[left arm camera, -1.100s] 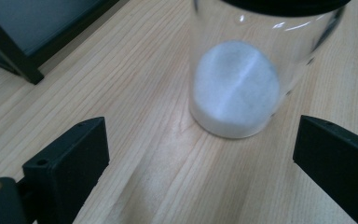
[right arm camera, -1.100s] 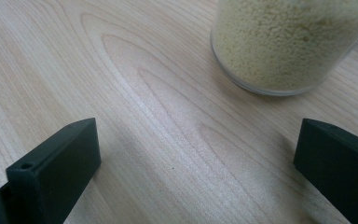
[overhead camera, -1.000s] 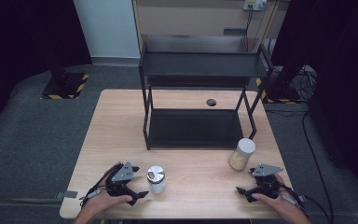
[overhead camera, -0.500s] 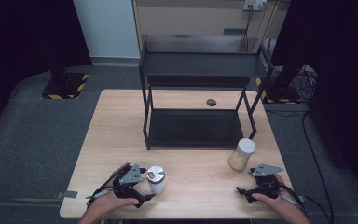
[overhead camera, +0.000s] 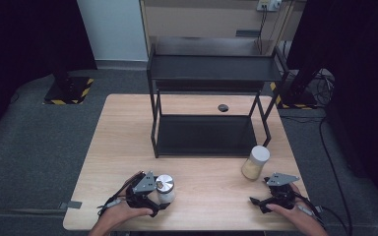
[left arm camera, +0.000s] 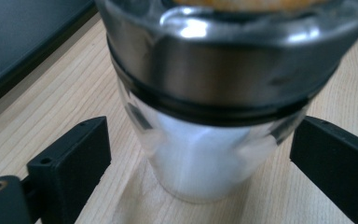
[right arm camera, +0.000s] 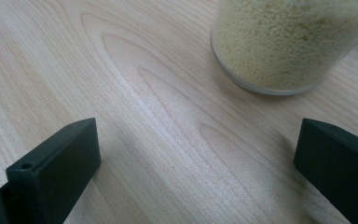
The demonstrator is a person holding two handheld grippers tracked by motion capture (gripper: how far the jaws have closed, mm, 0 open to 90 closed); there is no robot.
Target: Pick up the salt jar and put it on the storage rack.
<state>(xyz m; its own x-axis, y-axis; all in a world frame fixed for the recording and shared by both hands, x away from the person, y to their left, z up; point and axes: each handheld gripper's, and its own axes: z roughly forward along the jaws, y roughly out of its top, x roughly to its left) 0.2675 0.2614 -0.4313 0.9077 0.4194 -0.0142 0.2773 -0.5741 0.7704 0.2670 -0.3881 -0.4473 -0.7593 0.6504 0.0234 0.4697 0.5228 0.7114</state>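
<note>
Left hand-held gripper (overhead camera: 153, 199) sitting at bench (overhead camera: 118, 142) front edge, jaws wide, straddling a steel-lidded jar (overhead camera: 165, 188) w/ white contents; in left gripper view the jar (left arm camera: 214, 112) is standing between jaws, gaps both sides, not touching. Right hand-held gripper (overhead camera: 270, 199) resting near front right, jaws wide, nothing between. Grain jar (overhead camera: 255, 162) standing just ahead of it, beside black rack (overhead camera: 211, 73).

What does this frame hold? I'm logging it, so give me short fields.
table: wooden table
rack: black two-level rack, at the back
shaker: steel-capped shaker, between open jaws of left gripper, not clamped
jar: grain-filled jar, white lid, upright
right gripper: open, short of jar
disc: small dark disc behind rack
</note>
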